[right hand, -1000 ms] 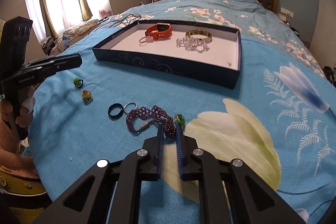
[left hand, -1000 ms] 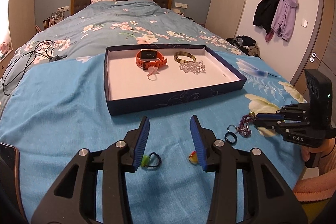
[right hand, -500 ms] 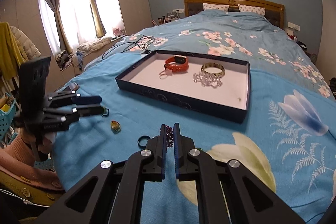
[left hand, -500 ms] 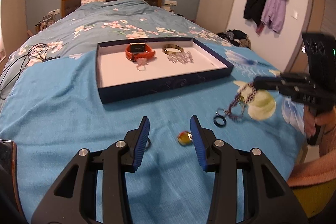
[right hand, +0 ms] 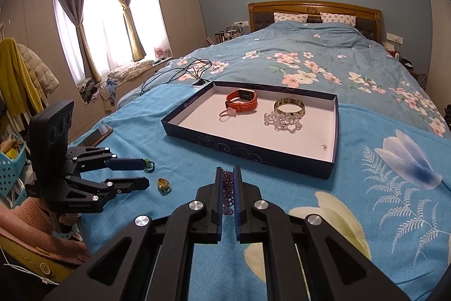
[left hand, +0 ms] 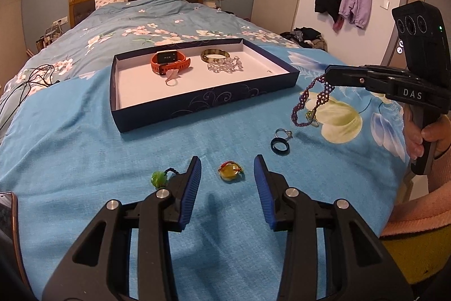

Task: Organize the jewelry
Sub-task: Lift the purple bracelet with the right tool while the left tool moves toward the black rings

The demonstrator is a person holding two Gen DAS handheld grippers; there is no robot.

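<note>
The right tongs (left hand: 328,73) are clamped on a purple beaded bracelet (left hand: 309,100) dangling clear above the bed (left hand: 70,137), beside the tray's (left hand: 203,106) near corner. The left tongs (left hand: 227,169) stand part-open, straddling a yellow ring (left hand: 230,171) untouched; bare blanket lies around.

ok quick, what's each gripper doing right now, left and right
Left gripper: open, holding nothing, yellow bead charm between its fingers.
Right gripper: shut on the purple beaded bracelet.

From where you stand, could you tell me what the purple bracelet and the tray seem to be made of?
Purple bracelet: small glossy beads woven into a mesh band, probably glass or plastic, with a metal clasp. Tray: likely printed cardboard, matte navy outside with swirl pattern, plain white inside, thin straight walls.
</note>
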